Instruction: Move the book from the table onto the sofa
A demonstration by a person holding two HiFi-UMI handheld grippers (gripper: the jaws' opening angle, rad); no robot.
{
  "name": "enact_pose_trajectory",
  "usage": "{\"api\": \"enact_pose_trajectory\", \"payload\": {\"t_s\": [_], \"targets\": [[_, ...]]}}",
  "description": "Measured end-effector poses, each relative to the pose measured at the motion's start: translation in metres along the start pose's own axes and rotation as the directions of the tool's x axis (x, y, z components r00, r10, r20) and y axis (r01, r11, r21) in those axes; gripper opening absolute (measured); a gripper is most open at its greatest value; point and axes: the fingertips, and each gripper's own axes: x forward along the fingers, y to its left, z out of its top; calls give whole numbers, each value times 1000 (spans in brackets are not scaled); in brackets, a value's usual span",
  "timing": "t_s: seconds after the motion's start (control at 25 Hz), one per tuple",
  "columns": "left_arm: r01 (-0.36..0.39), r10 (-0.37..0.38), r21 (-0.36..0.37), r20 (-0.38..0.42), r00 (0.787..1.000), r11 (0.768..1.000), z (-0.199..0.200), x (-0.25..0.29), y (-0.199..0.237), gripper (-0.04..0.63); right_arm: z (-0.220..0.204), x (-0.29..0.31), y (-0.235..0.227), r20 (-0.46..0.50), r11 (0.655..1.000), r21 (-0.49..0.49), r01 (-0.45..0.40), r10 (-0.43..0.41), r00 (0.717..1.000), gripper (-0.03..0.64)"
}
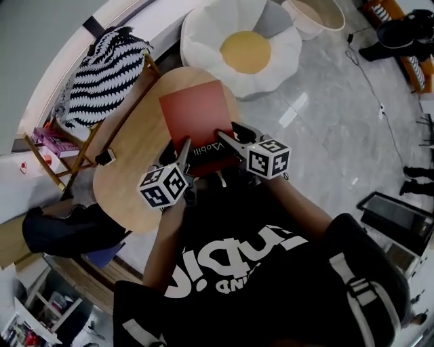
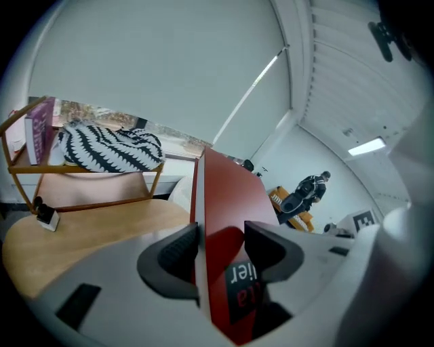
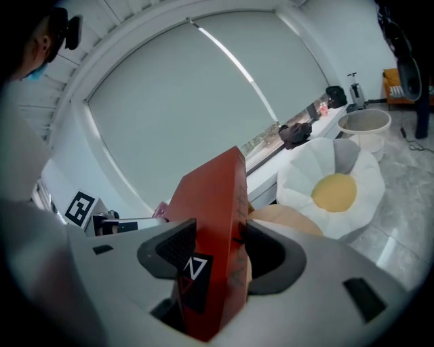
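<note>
A red hardcover book (image 1: 196, 122) hangs tilted above the round wooden table (image 1: 129, 159), held at its near edge from both sides. My left gripper (image 1: 183, 150) is shut on its near left corner, and the left gripper view has the book (image 2: 227, 196) edge-on between the pads of that gripper (image 2: 220, 247). My right gripper (image 1: 227, 141) is shut on the near right corner. In the right gripper view the book (image 3: 211, 203) stands upright in that gripper (image 3: 218, 247). The white egg-shaped sofa (image 1: 244, 51) with a yellow centre lies on the floor beyond the table.
A wooden rack with a zebra-striped cushion (image 1: 102, 71) and a purple book (image 1: 51, 141) stands left of the table. A small device (image 1: 106, 157) lies on the table's left edge. A pale tub (image 1: 315, 13) stands behind the sofa. A person (image 1: 400, 34) crouches at the far right.
</note>
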Motion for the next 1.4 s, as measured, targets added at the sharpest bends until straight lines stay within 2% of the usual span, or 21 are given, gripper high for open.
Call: {"api": "enact_pose_trajectory", "payload": {"t_s": [0.2, 0.44, 0.68, 0.8, 1.0, 1.4], "targets": [[127, -120, 78, -92, 989, 989, -10, 31, -42, 222, 2, -43, -34, 97, 989, 80, 127, -135, 986, 224], [263, -229, 153, -207, 951, 953, -32, 64, -99, 222, -5, -103, -74, 180, 951, 192, 243, -277, 944, 224], [360, -299, 188, -285, 910, 914, -55, 88, -154, 222, -8, -157, -105, 241, 908, 273, 318, -385, 891, 224], [386, -318, 199, -304, 898, 901, -61, 97, -178, 222, -5, -180, -119, 266, 894, 297, 335, -415, 870, 224], [398, -322, 232, -304, 896, 888, -63, 112, -210, 222, 6, -203, -140, 291, 894, 309, 325, -414, 862, 224], [366, -310, 206, -261, 914, 907, -58, 146, -251, 222, 41, -227, -182, 314, 916, 271, 296, -375, 872, 217]]}}
